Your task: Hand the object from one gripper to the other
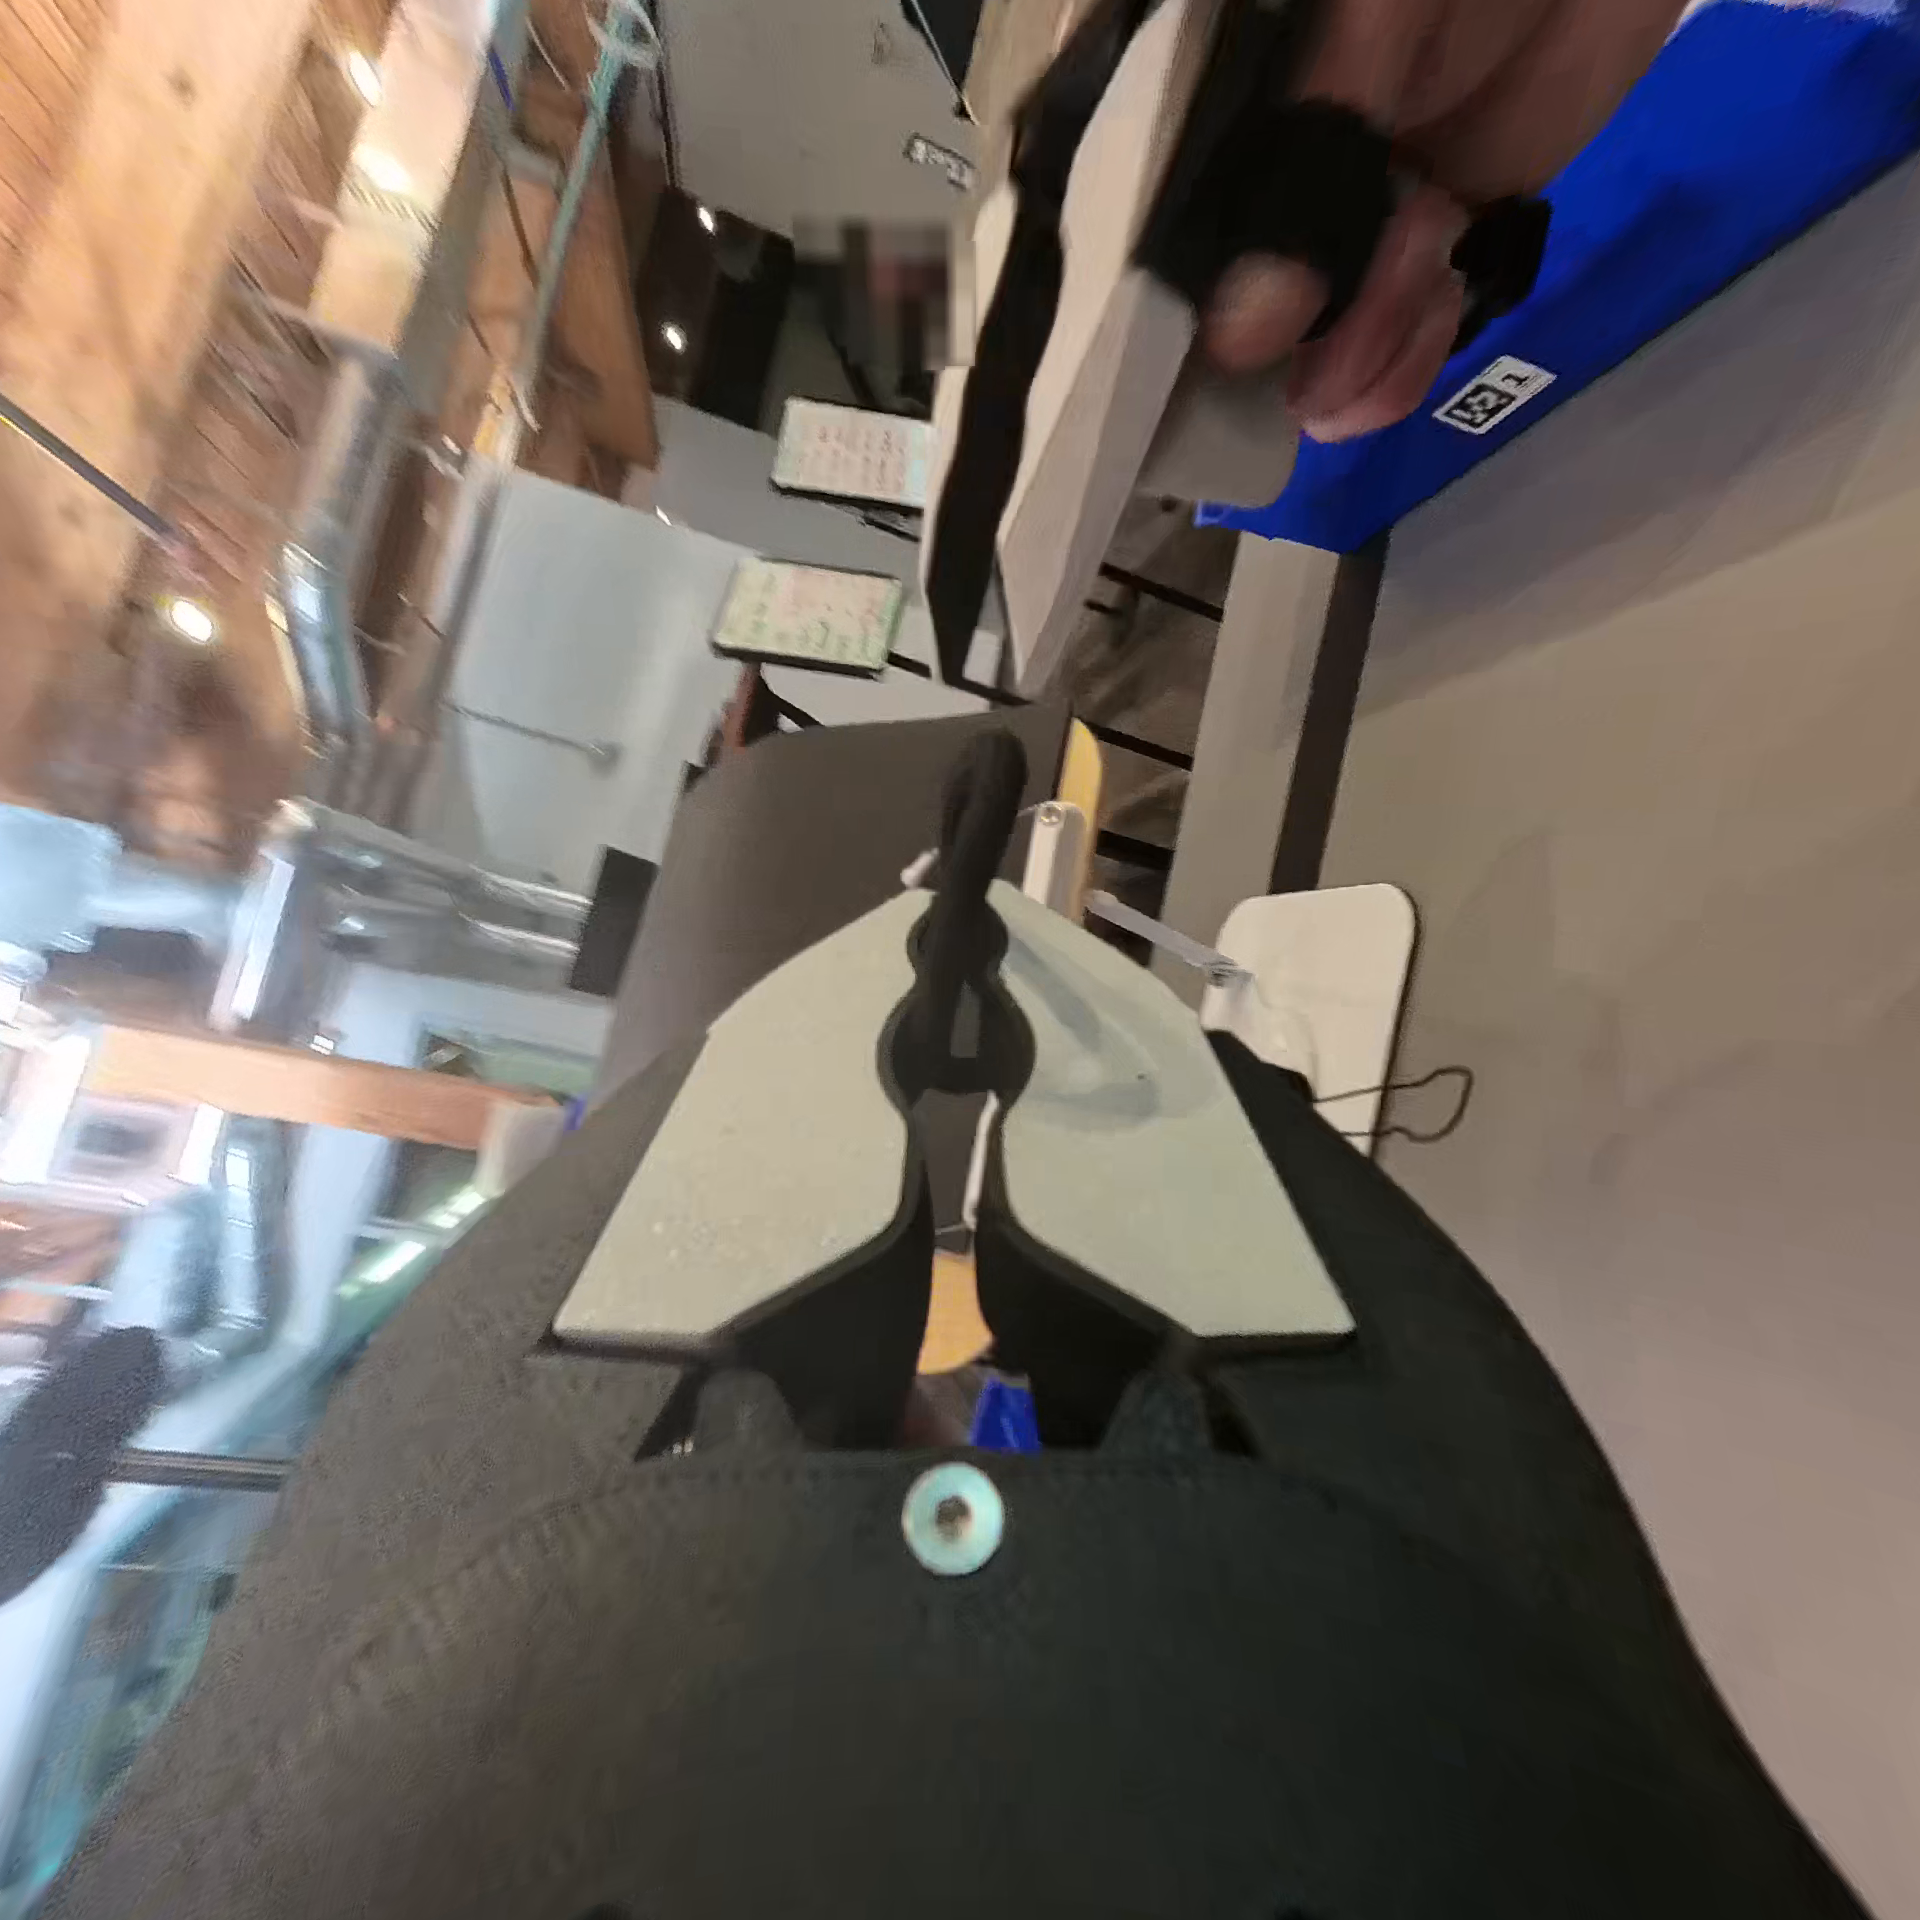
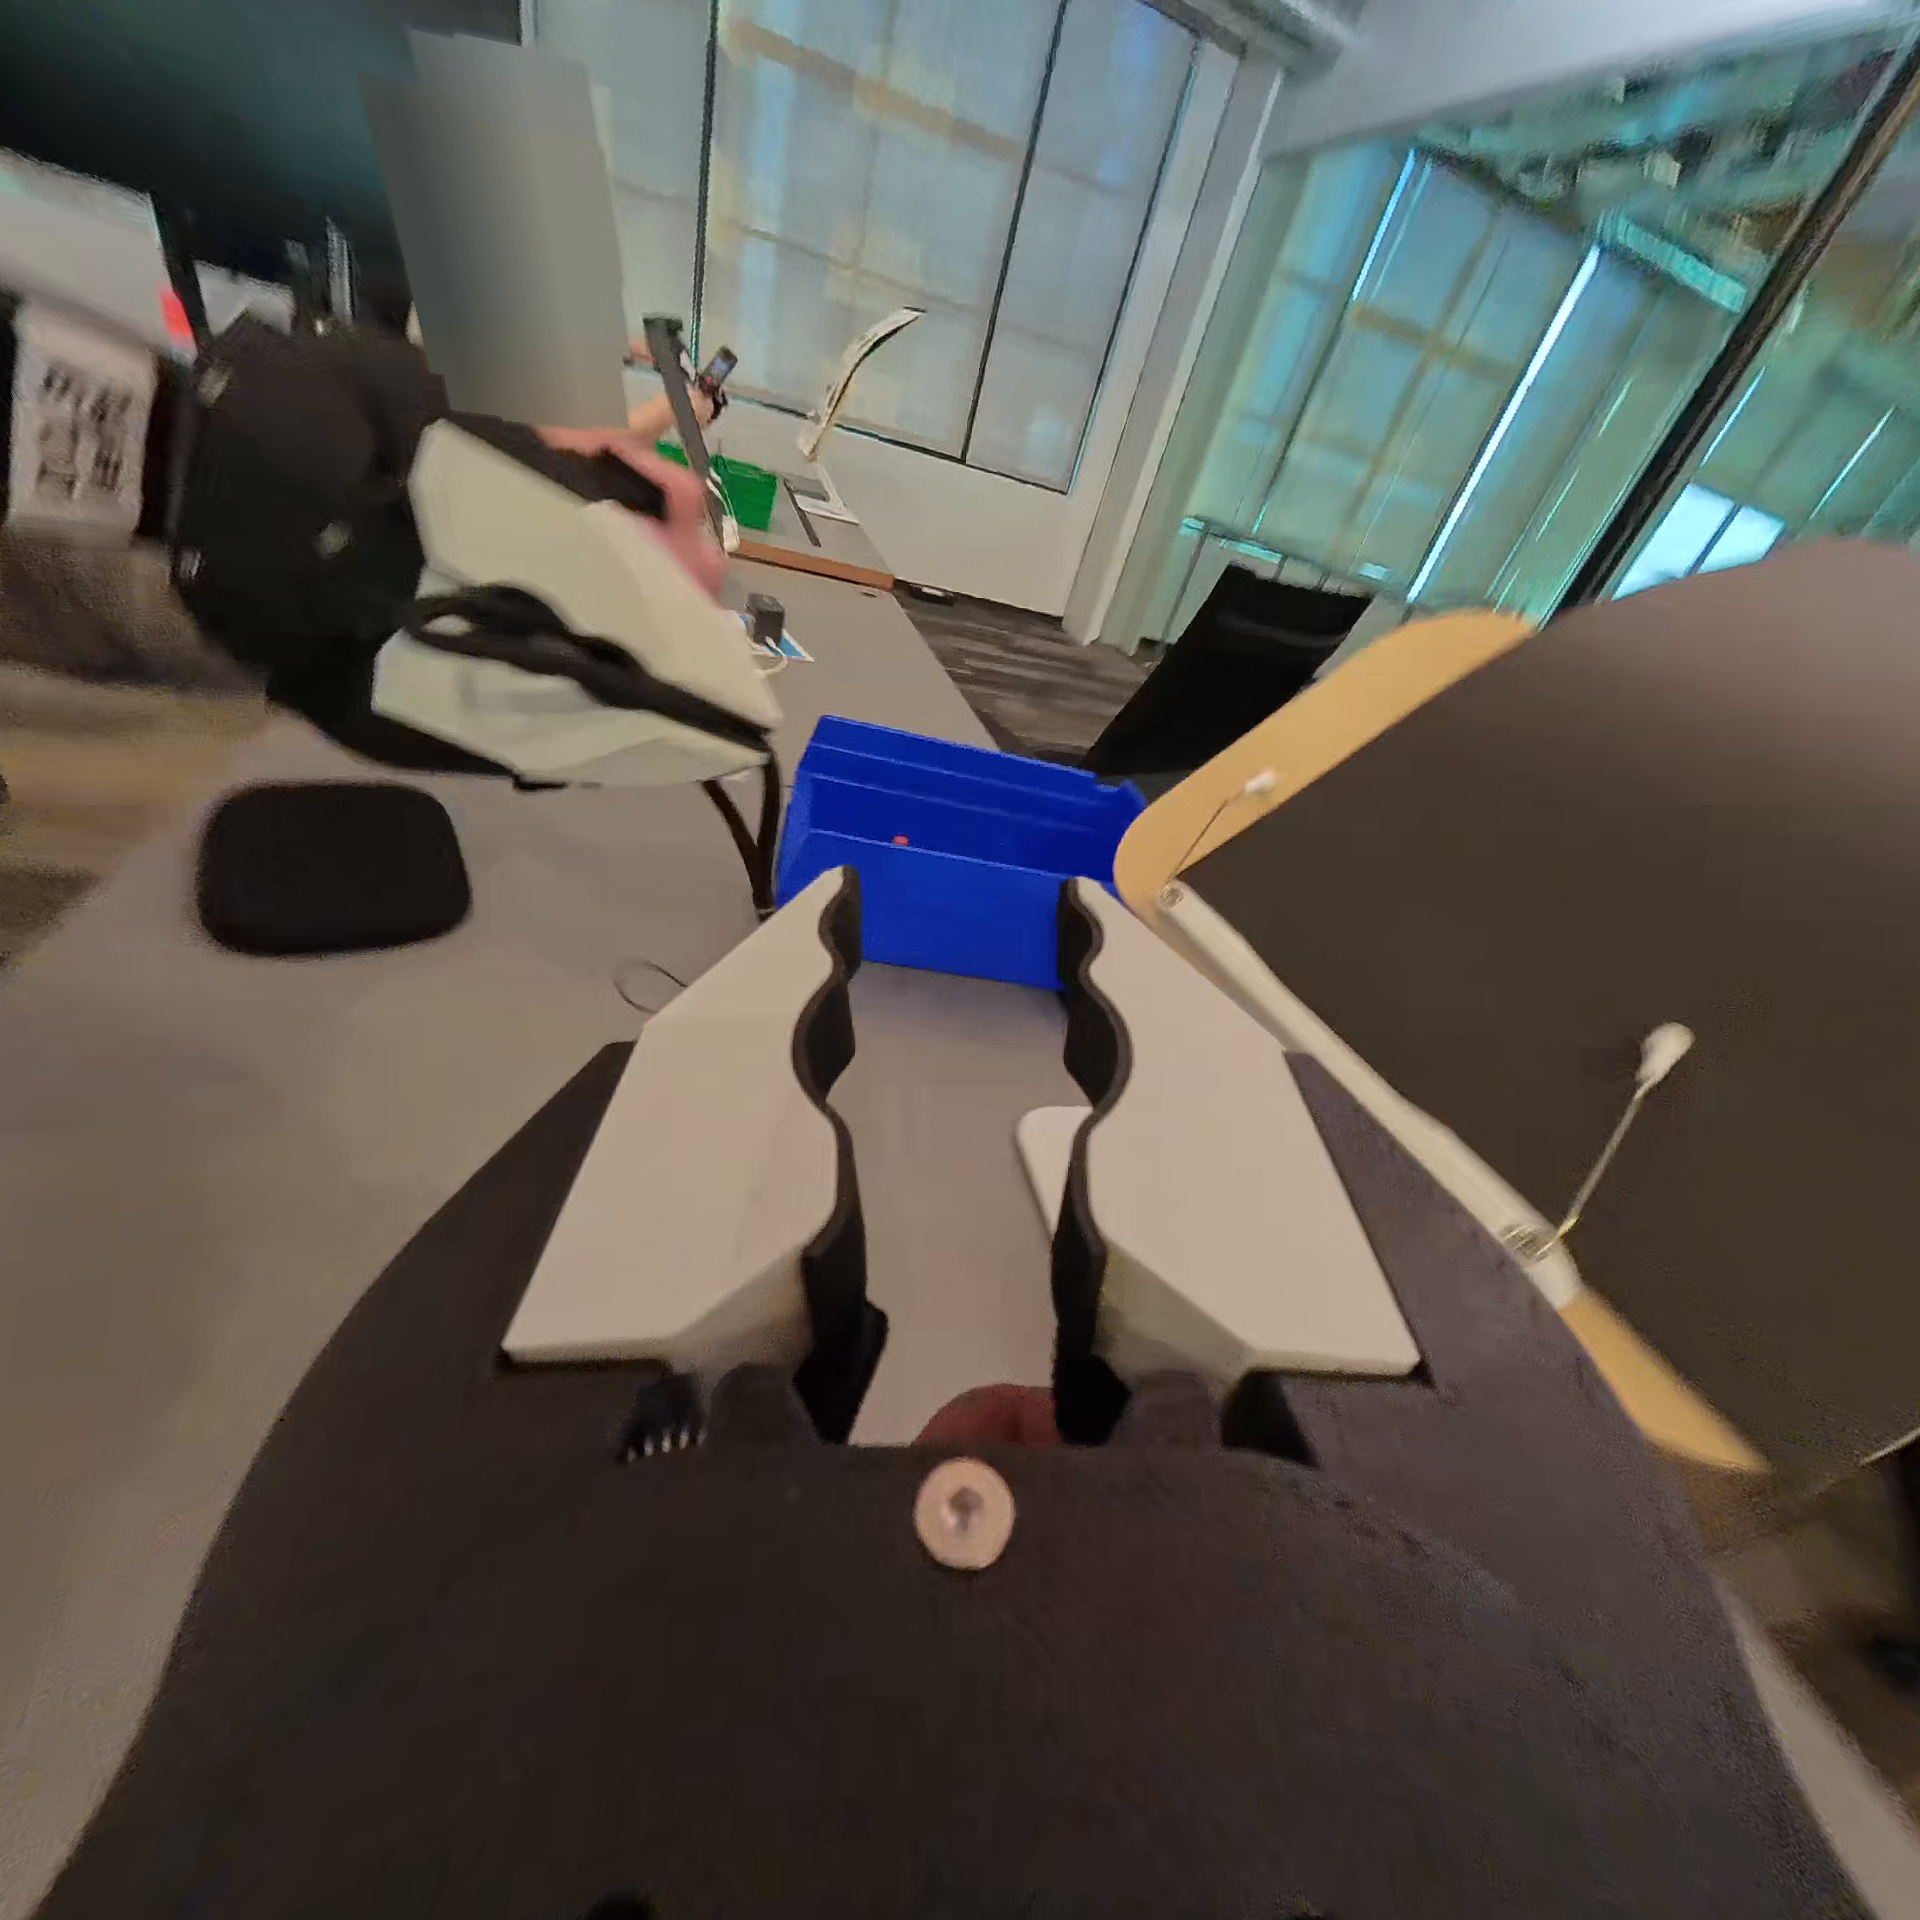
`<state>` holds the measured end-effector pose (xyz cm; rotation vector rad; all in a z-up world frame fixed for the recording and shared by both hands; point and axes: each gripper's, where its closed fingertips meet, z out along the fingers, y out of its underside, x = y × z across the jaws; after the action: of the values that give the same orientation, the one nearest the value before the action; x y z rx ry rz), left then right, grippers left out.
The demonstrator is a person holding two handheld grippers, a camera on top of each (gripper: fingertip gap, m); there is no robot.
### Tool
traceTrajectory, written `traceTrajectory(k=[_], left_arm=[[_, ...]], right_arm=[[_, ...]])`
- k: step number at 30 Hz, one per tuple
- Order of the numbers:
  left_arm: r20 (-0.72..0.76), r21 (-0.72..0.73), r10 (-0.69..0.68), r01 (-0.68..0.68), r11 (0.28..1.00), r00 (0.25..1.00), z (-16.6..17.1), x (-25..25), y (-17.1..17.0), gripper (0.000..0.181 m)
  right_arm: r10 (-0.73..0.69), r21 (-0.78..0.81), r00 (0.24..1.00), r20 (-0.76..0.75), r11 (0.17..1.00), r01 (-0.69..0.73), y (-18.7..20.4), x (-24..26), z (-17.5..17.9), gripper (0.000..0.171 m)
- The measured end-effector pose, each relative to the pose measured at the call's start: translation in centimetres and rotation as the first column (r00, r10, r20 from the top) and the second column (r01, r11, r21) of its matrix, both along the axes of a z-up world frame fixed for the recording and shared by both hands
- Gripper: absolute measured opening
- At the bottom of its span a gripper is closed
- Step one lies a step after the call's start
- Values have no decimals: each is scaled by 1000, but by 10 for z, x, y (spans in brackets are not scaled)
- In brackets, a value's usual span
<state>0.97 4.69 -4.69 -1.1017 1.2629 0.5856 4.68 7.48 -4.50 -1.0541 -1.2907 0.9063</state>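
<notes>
L tool (image 1: 961, 997) round thin black cord (image 1: 977, 831)

Bright window daylight — heavy motion blur, wide-angle warping at edges.

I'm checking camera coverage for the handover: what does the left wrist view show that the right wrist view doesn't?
Only the left wrist view shows the thin black object pinched between the closed left gripper.

Only the right wrist view shows the empty, open right gripper, a flat black pad on the table and the large windows.

Both show the blue plastic bin and the grey tabletop.
</notes>
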Motion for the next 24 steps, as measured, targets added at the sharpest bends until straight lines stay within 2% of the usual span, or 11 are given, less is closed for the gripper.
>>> traceTrajectory(k=[3,6,10,13,15,18,22,24], left_arm=[[23,-118,14,-11,993,1000,-2,-1,4,2],[10,-217,10,-8,976,1000,-11,6,4,2],[-26,-319,-5,-4,948,1000,-26,19,1,2],[-38,-348,-26,11,938,999,-32,28,-1,2],[-46,-345,-29,11,938,999,-33,30,-1,2],[-40,-343,-29,14,939,999,-32,29,0,2],[13,-337,-32,35,941,999,-25,25,0,3],[55,-327,-26,43,944,998,-19,23,0,12]], right_arm=[[37,293,999,-24,956,-28,-36,1,16,28],[44,539,999,-8,842,-33,-70,-4,18,23],[-55,741,998,44,672,5,-83,-14,6,22],[-73,788,995,67,615,-7,-89,-19,-1,16],[-111,807,991,73,590,7,-85,-19,-3,0],[-119,798,991,69,603,16,-83,-17,1,0],[-87,683,996,5,728,60,-72,-7,19,0],[-52,593,998,-35,803,62,-67,-1,28,0]])
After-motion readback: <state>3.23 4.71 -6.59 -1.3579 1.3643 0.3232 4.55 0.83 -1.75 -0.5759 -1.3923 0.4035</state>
